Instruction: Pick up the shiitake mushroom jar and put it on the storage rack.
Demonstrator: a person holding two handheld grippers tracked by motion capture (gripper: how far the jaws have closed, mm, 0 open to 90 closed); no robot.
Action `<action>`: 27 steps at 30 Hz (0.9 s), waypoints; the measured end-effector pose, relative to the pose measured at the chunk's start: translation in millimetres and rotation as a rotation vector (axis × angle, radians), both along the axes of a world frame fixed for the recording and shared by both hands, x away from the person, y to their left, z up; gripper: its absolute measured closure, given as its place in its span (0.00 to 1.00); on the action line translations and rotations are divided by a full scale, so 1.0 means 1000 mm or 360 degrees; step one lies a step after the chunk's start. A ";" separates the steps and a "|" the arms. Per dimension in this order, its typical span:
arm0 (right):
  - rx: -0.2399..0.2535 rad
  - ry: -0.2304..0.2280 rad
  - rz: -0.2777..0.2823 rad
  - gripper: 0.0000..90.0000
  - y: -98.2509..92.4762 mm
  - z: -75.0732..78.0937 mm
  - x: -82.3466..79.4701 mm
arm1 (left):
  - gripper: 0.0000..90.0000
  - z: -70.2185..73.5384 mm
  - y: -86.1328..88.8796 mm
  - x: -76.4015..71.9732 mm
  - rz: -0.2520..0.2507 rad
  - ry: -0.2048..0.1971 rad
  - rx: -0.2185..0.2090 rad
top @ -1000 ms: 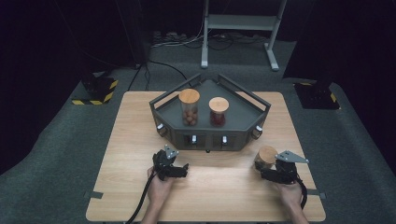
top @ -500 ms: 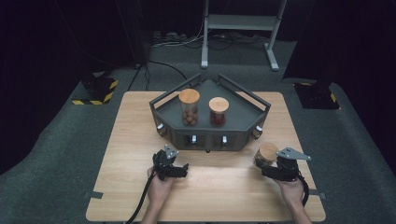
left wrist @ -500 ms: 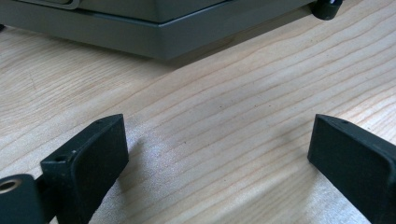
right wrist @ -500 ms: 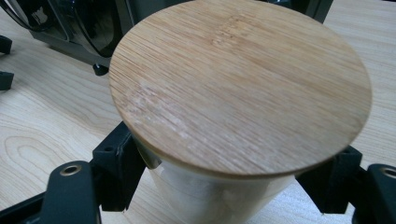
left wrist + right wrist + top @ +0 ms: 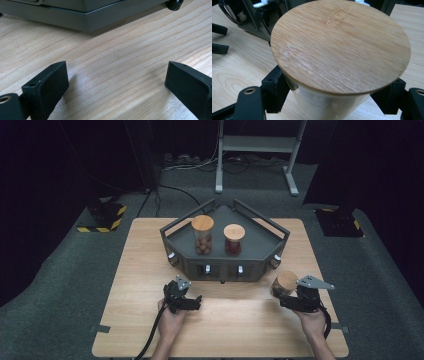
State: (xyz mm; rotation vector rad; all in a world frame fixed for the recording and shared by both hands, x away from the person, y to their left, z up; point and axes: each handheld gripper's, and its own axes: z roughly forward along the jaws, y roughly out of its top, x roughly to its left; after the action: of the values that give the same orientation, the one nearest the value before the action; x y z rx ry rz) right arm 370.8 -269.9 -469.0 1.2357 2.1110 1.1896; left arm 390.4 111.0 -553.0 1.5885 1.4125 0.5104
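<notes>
While no brand, label or readable writing appears on any item, each item can be told apart by form and place. At the left of the wooden table (image 5: 135, 270), the left gripper (image 5: 196, 301) rests low above the board, near the front wall of the grey tray (image 5: 220, 266). Its jaws stand wide apart with nothing between them; the left gripper view shows bare wood grain between the two black pads (image 5: 53, 82) and the tray's lower edge beyond.

In the tray, the high view shows two jars side by side: a taller jar (image 5: 202, 235) with pale brown round contents at left, and a shorter jar (image 5: 233, 240) with dark red contents at right, both with wooden lids.

At the right, in front of the tray's right corner, the right gripper (image 5: 286, 296) is clamped on a third jar (image 5: 284, 284), which is upright. The right gripper view shows what the high view cannot: the jaws press the clear glass body just below the round bamboo lid (image 5: 340, 45), one pad on each side. Whether the jar's base touches the table cannot be told.
</notes>
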 end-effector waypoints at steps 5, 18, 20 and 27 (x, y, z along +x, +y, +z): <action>0.0004 -0.0003 0.0003 0.28 0.001 0.004 0.000 | 0.05 0.000 0.000 0.000 0.0000 0.0000 0.0000; 0.0004 -0.0026 0.0023 0.28 0.003 0.014 0.001 | 0.05 0.000 0.000 0.000 0.0000 0.0000 -0.0001; 0.0000 -0.0031 0.0029 0.28 0.003 0.016 0.002 | 0.05 0.000 0.000 0.000 0.0000 0.0000 0.0000; 0.0000 -0.0048 0.0045 0.28 0.004 0.023 0.003 | 0.05 0.000 0.000 0.000 0.0000 0.0000 0.0000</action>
State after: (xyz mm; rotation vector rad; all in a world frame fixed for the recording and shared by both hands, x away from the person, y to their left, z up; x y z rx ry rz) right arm 373.9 -265.5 -445.6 1.1838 2.1132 1.2131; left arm 390.4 111.0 -553.0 1.5888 1.4126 0.5103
